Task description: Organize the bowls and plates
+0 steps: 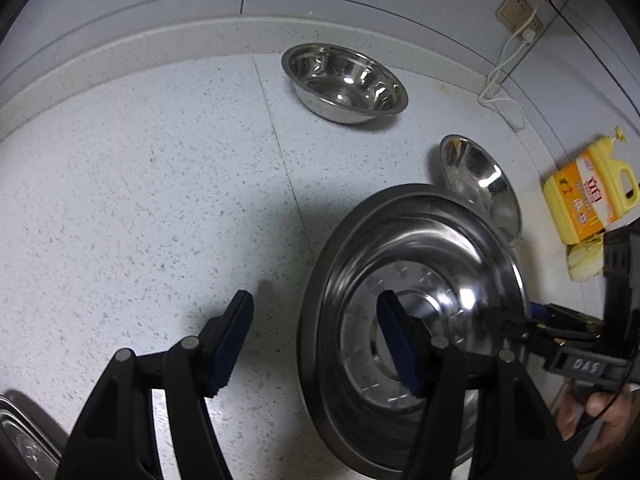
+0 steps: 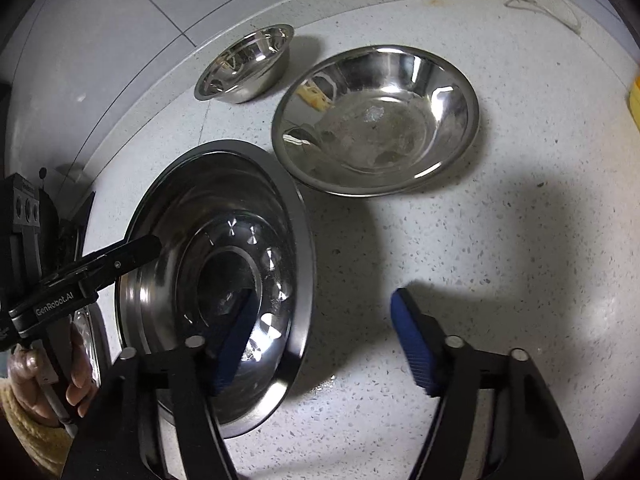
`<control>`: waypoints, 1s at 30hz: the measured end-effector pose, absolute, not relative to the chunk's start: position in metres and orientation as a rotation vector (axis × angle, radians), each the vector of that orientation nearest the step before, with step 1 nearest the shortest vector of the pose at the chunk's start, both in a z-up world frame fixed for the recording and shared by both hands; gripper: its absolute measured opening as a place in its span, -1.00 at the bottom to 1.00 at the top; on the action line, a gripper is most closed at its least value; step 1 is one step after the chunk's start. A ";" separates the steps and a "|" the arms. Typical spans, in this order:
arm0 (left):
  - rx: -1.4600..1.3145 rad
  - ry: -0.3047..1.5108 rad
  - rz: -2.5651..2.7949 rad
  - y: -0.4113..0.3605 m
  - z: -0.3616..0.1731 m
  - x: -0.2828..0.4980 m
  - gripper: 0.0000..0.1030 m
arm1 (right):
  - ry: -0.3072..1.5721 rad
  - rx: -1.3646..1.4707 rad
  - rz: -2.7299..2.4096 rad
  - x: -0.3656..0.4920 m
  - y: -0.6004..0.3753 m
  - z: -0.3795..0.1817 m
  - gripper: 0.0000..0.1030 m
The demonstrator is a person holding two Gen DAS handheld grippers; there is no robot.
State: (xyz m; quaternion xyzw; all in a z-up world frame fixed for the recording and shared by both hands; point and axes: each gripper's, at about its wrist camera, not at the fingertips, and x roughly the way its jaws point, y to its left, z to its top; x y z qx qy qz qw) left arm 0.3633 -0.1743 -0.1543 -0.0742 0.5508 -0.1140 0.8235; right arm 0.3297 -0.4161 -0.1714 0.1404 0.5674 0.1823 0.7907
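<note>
A large steel plate [image 1: 416,248] [image 2: 224,208] with a ridged centre sits between my two grippers on the speckled counter. My left gripper [image 1: 316,344] is open, its right finger over the plate's middle, its left finger over bare counter. My right gripper [image 2: 320,344] is open, its left finger over the plate's near rim. A wide shallow steel bowl [image 2: 376,120] [image 1: 480,180] lies just beyond the plate. A smaller deep steel bowl [image 1: 344,82] [image 2: 244,66] stands by the back wall.
A yellow detergent bottle [image 1: 588,192] and a pale sponge [image 1: 584,260] stand at the right. A white cable [image 1: 504,80] lies by the wall below the sockets. Another steel rim [image 1: 20,436] shows at the lower left. The counter's raised back edge [image 1: 160,40] runs along the wall.
</note>
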 end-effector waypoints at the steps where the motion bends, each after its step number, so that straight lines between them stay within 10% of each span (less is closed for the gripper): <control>1: -0.160 1.173 -0.242 -0.174 -0.155 0.363 0.19 | 1.226 0.309 0.394 0.330 -0.417 -0.172 0.10; 10: -0.255 1.241 -0.288 -0.168 -0.164 0.360 -0.82 | 1.224 0.350 0.421 0.327 -0.417 -0.171 -0.49; 30: -0.387 1.139 -0.271 -0.114 -0.099 0.287 -0.85 | 1.137 0.294 0.482 0.288 -0.381 -0.112 -0.74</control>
